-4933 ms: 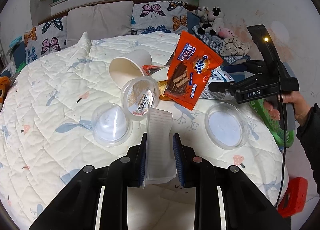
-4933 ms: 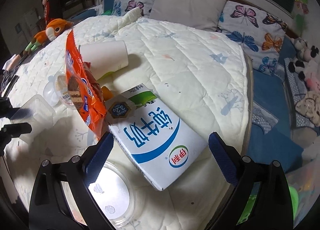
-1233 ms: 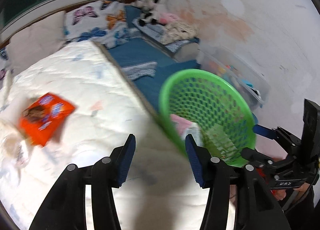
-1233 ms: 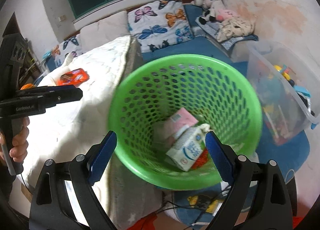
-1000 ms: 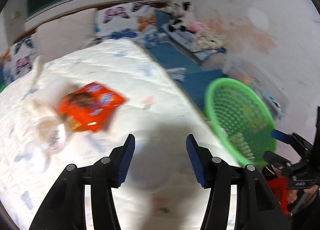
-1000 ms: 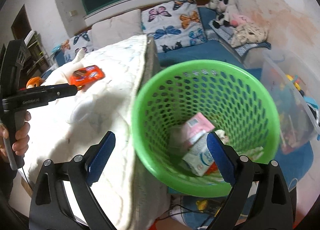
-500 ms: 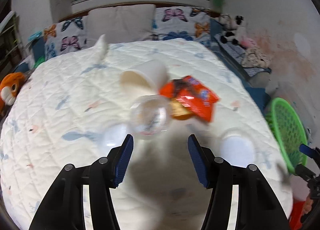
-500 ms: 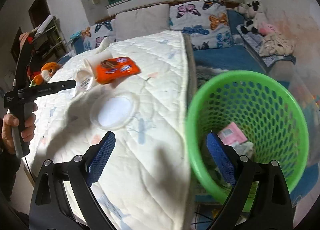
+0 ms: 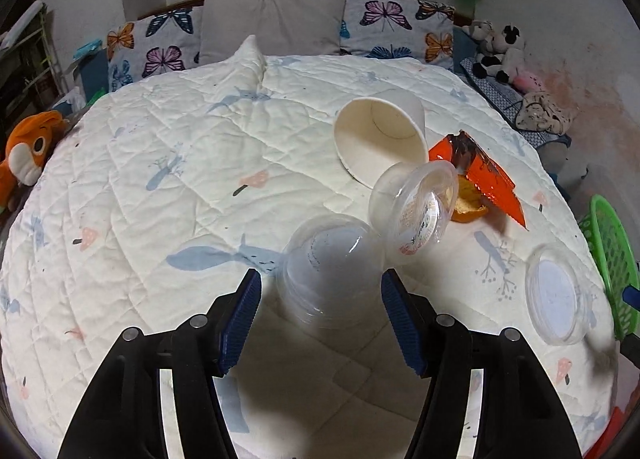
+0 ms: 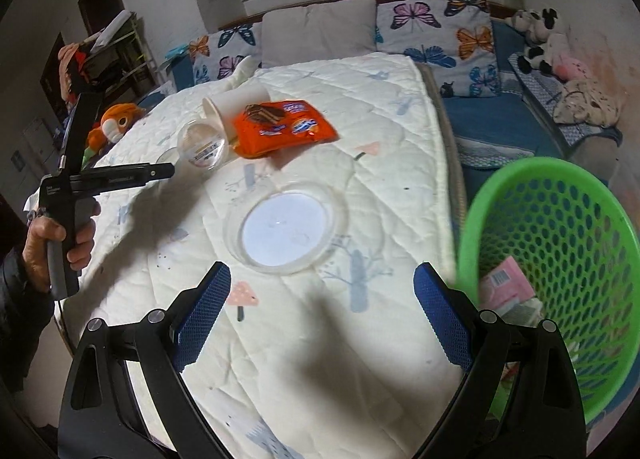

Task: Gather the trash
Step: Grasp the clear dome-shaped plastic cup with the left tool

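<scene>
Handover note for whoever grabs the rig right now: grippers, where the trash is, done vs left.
Left gripper: jaws opening, astride the clear dome cup on the quilt, pads not touching it.
Right gripper: open, holding nothing, over the clear round lid.
Green basket stands beside the bed on the right; a pink carton and other trash lie in it.
Left on the quilt: dome cup, labelled clear tub, paper cup on its side, orange snack wrapper, round lid.
Likely next: left takes the dome cup, right the lid.
</scene>
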`<state>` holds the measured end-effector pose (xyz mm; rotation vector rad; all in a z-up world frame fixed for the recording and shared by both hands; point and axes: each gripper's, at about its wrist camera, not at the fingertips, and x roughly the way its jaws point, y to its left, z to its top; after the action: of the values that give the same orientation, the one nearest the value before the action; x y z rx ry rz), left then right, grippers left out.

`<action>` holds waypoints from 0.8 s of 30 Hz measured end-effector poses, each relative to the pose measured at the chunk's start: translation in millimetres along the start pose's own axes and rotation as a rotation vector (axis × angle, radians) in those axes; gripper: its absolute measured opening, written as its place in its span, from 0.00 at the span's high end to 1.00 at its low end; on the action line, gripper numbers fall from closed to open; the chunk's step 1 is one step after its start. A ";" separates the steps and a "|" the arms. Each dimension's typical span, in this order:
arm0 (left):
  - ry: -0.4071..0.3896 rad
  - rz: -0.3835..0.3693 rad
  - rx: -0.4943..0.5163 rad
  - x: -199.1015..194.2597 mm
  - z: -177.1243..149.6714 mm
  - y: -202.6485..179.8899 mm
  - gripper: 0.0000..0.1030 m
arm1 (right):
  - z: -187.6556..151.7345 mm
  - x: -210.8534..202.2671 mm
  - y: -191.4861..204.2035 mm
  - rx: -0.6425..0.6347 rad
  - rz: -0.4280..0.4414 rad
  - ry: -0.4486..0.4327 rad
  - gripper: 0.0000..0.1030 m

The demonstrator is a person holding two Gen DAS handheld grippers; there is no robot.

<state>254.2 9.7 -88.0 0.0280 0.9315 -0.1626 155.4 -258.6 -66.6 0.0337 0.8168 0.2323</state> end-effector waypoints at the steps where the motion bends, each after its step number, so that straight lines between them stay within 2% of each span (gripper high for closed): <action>1: 0.000 -0.001 0.004 1.3 0.7 -0.5 0.41 | 0.5 1.8 1.6 -0.001 0.002 0.003 0.10; 9: 0.002 -0.022 0.022 10.1 2.6 -1.9 0.41 | 5.4 16.0 12.2 -0.017 0.019 0.024 0.10; 12: -0.001 -0.049 0.021 9.8 2.6 -0.7 0.48 | 6.3 21.0 13.8 -0.016 0.022 0.030 0.10; 24: -0.039 -0.077 0.022 -14.5 -6.7 -2.1 0.48 | 13.0 43.0 16.5 -0.024 0.025 0.049 0.10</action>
<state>240.1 10.1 -80.2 0.0097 0.8922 -0.2437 190.0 -232.3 -86.5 0.0158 0.8627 0.2670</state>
